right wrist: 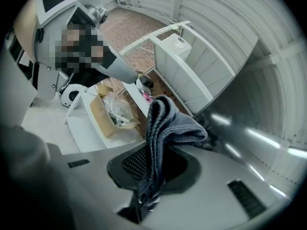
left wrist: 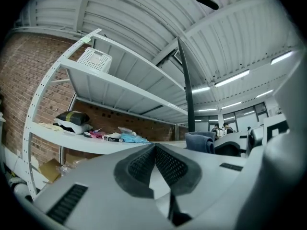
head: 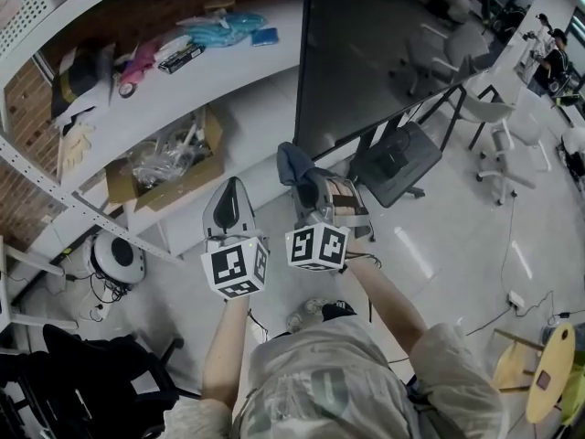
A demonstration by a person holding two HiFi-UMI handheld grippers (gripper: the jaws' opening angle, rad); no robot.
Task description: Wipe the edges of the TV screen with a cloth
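near the lower corner of the tv screen (head: 393, 53), the right gripper (right wrist: 152, 163) has its fingers clamped on a grey cloth (right wrist: 169, 123), whose folded bulk sticks out past the tips just beside the dark glass; whether it touches the glass cannot be told. the left gripper (left wrist: 154, 150) has its fingers pressed together with nothing between them. in the head view the cloth hides the right fingers, and the frame cuts off the screen's far part. the cloth looks thick, ribbed and bunched.
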